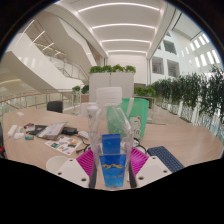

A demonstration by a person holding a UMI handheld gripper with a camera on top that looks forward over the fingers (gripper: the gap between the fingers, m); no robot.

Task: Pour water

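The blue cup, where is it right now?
In the gripper view the blue cup sits between the gripper's pink-padded fingers, just above the white table, with a clear water bottle right behind it.

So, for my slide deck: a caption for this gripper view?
Gripper with pink pads holds a clear plastic bottle of blue liquid above a cluttered white table in an atrium.
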